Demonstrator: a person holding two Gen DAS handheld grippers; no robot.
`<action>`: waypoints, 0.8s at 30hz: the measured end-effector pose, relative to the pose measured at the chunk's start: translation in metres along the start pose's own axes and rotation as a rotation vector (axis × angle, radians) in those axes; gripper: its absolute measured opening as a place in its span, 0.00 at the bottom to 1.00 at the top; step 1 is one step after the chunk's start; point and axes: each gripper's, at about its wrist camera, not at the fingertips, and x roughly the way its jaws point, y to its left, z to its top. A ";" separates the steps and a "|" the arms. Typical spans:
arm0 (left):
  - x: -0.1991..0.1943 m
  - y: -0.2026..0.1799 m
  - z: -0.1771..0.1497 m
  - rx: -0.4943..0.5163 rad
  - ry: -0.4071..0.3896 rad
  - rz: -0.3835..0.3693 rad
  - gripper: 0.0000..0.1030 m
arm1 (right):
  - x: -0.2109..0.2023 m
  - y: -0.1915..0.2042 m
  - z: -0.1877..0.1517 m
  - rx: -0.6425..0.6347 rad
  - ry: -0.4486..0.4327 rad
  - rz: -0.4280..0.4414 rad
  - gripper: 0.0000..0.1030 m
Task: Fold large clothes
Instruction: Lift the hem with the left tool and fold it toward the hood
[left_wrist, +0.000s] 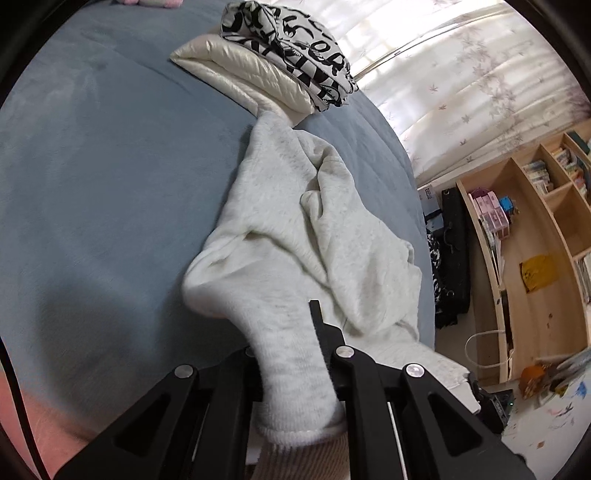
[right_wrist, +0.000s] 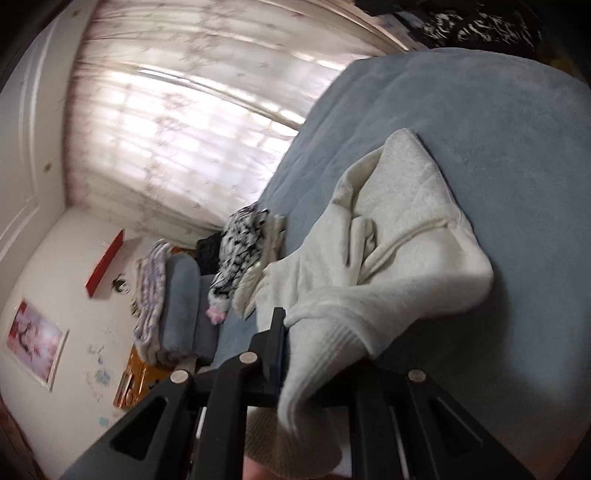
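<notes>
The left claw (left_wrist: 295, 354) is clamped on a ribbed cuff of the white sweater (left_wrist: 295, 229); the right claw (right_wrist: 317, 354) pinches another ribbed edge of it. The sweater lies rumpled and bunched on the blue bed (left_wrist: 92, 166), with no neat fold visible. Beyond it sit two folded garments (left_wrist: 288, 62), seemingly done, so this piece looks barely started

Blue bed (left_wrist: 92, 155); a crumpled white sweater (left_wrist: 295, 229) lies on it, near 2 stacked folded garments (left_wrist: 273, 70) behind.
</notes>
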 end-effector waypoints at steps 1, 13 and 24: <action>0.007 -0.003 0.009 -0.013 0.007 -0.009 0.07 | 0.009 -0.002 0.010 0.028 0.003 -0.015 0.13; 0.112 -0.008 0.120 -0.177 0.111 -0.010 0.38 | 0.129 -0.016 0.102 0.077 0.104 -0.187 0.35; 0.079 0.004 0.164 -0.216 -0.074 -0.046 0.85 | 0.144 -0.022 0.123 0.095 0.173 -0.146 0.58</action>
